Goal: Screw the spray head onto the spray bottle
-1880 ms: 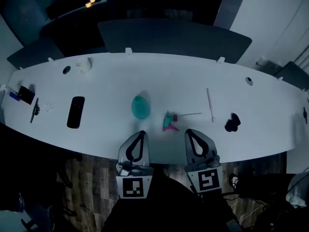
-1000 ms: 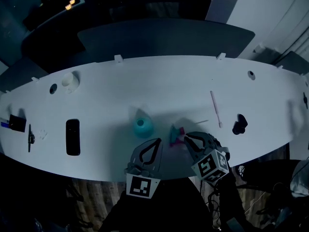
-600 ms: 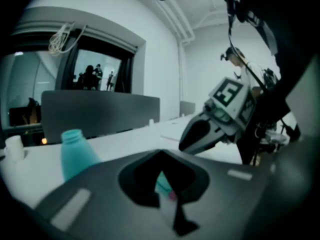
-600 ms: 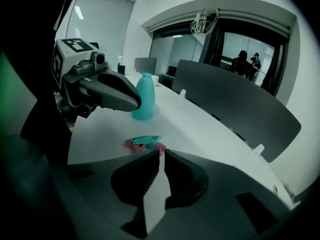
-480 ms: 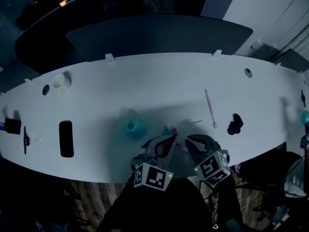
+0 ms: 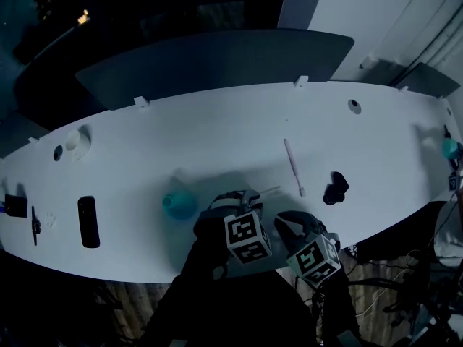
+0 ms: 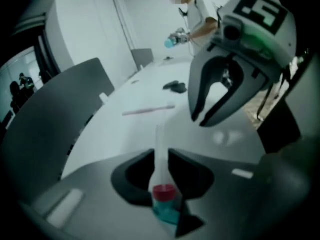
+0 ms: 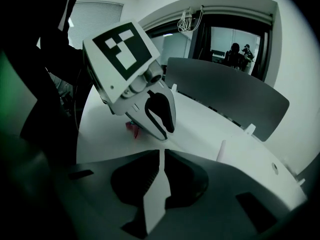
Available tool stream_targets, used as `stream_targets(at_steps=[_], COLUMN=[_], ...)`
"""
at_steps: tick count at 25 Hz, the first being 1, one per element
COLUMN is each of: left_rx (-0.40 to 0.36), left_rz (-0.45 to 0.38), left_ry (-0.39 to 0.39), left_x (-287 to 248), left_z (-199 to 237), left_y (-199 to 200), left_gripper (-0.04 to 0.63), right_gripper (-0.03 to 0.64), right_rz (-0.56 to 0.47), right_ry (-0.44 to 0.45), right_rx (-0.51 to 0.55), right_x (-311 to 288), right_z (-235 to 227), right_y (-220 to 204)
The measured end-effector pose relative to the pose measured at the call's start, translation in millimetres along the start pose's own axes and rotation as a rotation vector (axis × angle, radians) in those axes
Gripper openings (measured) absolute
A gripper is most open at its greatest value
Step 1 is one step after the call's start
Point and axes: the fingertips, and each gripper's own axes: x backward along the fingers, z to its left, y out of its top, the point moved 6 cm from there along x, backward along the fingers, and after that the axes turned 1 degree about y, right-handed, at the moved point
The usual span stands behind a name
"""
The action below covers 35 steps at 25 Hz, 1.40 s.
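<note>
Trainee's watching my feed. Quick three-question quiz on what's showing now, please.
1. True or false: the spray head is already screwed onto the spray bottle.
2. What is between the jaws of the left gripper? A nothing; B the spray head; C the spray bottle.
3. Which gripper is shut and empty?
Key: 1 false. 2 B; those jaws have just been opening, the head between them. 3 the right gripper.

A pink stick [image 6: 293, 167] lies on the white bench [image 6: 217, 125]. Just right of the stick sits a black lump [image 6: 333, 188], possibly a clip. Far left of it are a black slab [image 6: 87, 221] and a white cup [image 6: 74, 142].
</note>
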Motion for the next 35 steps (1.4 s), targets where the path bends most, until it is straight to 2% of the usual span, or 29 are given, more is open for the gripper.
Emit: stream_targets(at_steps=[1,3,6,8,11,14,16,21,24,27,28,29,30,35], left_rx=[-0.021,-0.043,-0.056,-0.057,-0.001,0.155,0.304,0.65,0.791,0.886,0.908,0.919,0.919,0.874], left_rz=[0.037,0.085,0.123,0.124,0.057,-0.101,-0.262,-0.734,-0.919,-1.043,-1.082,-1.114,-1.134,-1.122], left_ry=[-0.007,-0.013,-0.015,-0.018,-0.001,0.029,0.041,0.027,0.049,0.049,0.045,0.039,0.033,0.024], left_x=[-5.9,-15.0,-22.4,-22.7,-13.5,6.2,26.1,81.4,107.2,125.5,130.4,134.8,139.2,155.8], left_z=[-0.9,-1.8,-0.5,0.3,4.2,14.2,22.6,35.0,35.6,30.4,28.5,26.7,25.2,21.9], left_y=[-0.6,-2.1,-3.6,-2.9,0.7,3.8,4.4,-8.4,-22.3,-39.1,-45.0,-50.4,-53.9,-49.5], left_gripper=[0.082,0.025,0.025,0.023,0.02,0.019,0.018,0.02,0.02,0.02,0.02,0.02,0.02,0.02], right_gripper=[0.011,0.011,0.011,0.011,0.011,0.011,0.011,0.011,0.011,0.011,0.034,0.089,0.105,0.106], right_rz=[-0.003,-0.01,-0.019,-0.03,-0.046,-0.113,-0.166,-0.296,-0.364,-0.425,-0.448,-0.469,-0.484,-0.539], right_ry=[-0.002,-0.004,-0.004,-0.008,-0.001,0.012,0.024,0.075,0.141,0.251,0.3,0.35,0.397,0.55], right_rx=[-0.004,-0.007,-0.014,-0.024,-0.043,-0.075,-0.098,-0.186,-0.201,-0.22,-0.239,-0.258,-0.274,-0.299], right_x=[1.1,3.0,6.0,7.2,7.7,5.9,6.0,13.9,15.5,16.6,18.3,19.4,19.2,12.4], right_z=[-1.3,-3.5,-8.0,-11.4,-15.2,-20.0,-23.4,-27.2,-23.5,-12.7,-8.2,-3.7,0.5,14.6], right_y=[-1.9,-5.3,-8.6,-8.6,-8.0,-5.6,0.2,23.9,37.8,52.0,59.5,66.2,71.4,92.3])
